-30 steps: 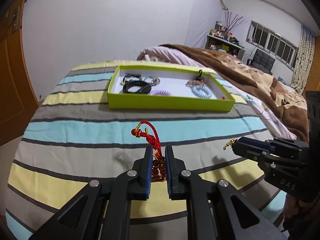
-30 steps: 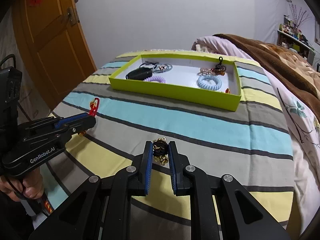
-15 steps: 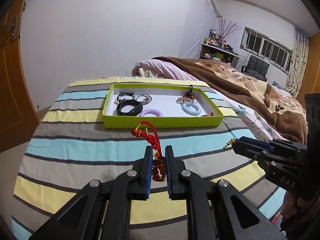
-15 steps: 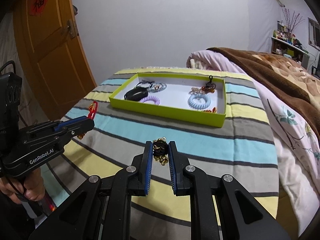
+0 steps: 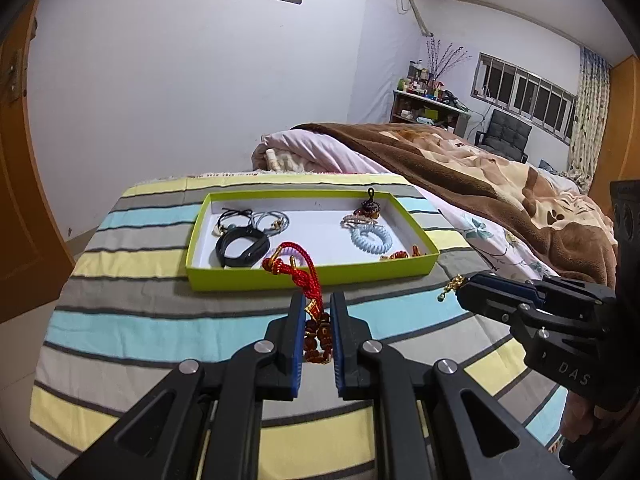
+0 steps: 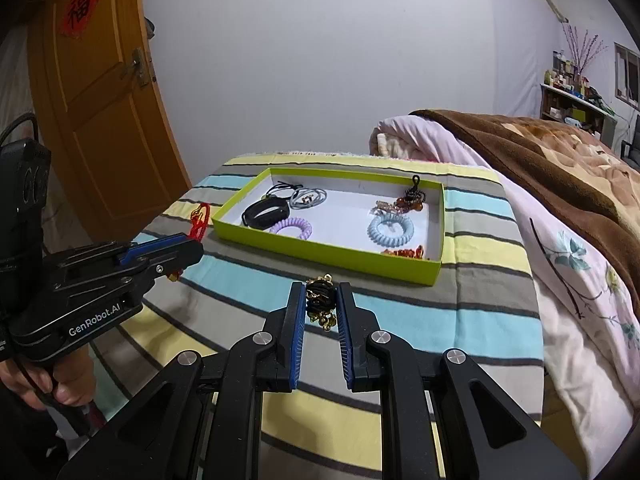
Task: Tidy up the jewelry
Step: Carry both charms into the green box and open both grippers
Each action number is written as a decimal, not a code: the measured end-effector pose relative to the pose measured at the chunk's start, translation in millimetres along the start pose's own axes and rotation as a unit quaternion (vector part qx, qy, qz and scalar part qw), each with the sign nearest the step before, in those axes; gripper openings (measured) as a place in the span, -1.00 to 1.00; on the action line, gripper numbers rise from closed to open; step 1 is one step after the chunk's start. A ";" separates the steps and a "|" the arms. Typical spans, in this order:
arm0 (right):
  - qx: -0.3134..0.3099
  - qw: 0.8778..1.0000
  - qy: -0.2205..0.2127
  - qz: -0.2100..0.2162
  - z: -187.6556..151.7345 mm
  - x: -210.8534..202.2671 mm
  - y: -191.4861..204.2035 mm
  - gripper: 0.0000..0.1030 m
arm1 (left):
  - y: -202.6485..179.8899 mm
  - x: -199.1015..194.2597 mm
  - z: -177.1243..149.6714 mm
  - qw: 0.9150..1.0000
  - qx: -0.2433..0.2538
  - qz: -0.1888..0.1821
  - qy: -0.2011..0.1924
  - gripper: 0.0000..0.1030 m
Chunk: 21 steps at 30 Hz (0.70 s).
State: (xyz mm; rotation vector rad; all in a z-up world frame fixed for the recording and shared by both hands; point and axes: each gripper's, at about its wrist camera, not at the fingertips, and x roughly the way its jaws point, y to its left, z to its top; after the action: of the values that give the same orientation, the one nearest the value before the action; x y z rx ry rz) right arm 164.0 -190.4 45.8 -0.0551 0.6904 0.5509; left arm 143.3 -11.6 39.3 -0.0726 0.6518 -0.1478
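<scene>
My left gripper (image 5: pixel 317 300) is shut on a brown bead bracelet with a red cord knot (image 5: pixel 308 280), held above the striped bedspread. My right gripper (image 6: pixel 321 292) is shut on a black and gold chain bracelet (image 6: pixel 320 300). Ahead lies a lime-green tray (image 5: pixel 312 276) with a white floor, holding a black band (image 5: pixel 240 246), thin hair ties (image 5: pixel 268 220), a pale blue coil tie (image 5: pixel 370 238), a purple coil tie (image 6: pixel 292 227) and a dark pendant (image 5: pixel 370 204). Each gripper shows in the other's view: the right one (image 5: pixel 460 290) at the right, the left one (image 6: pixel 192 252) at the left.
The striped bedspread (image 5: pixel 140 332) covers the bed's foot. A brown blanket (image 5: pixel 480 184) and a pink quilt (image 6: pixel 560 280) lie to the right. A wooden door (image 6: pixel 104 120) stands at the left. A hand (image 6: pixel 60 380) grips the left tool's handle.
Both grippers have risen with their bracelets still clamped. The tray now sits lower and smaller in both views, and more of the room shows.
</scene>
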 end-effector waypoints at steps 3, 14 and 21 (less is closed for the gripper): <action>-0.002 1.000 -0.003 -0.002 4.7 2.0 -2.5 -0.69 | -2.3 3.8 6.3 1.000 0.006 0.001 -0.003 -0.76; -0.004 1.000 -0.009 -0.006 28.1 18.9 -16.9 -0.69 | -1.7 26.1 26.8 1.000 0.012 -0.001 0.000 -0.75; 0.000 1.000 -0.006 -0.003 44.5 40.2 -28.4 -0.69 | -3.2 47.6 43.0 1.000 0.024 -0.005 0.003 -0.75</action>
State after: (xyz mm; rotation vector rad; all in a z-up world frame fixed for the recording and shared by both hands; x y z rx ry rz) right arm 230.0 -186.0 51.7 -0.0542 0.6788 0.5452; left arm 206.5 -21.5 45.3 -0.0293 0.6546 -0.1723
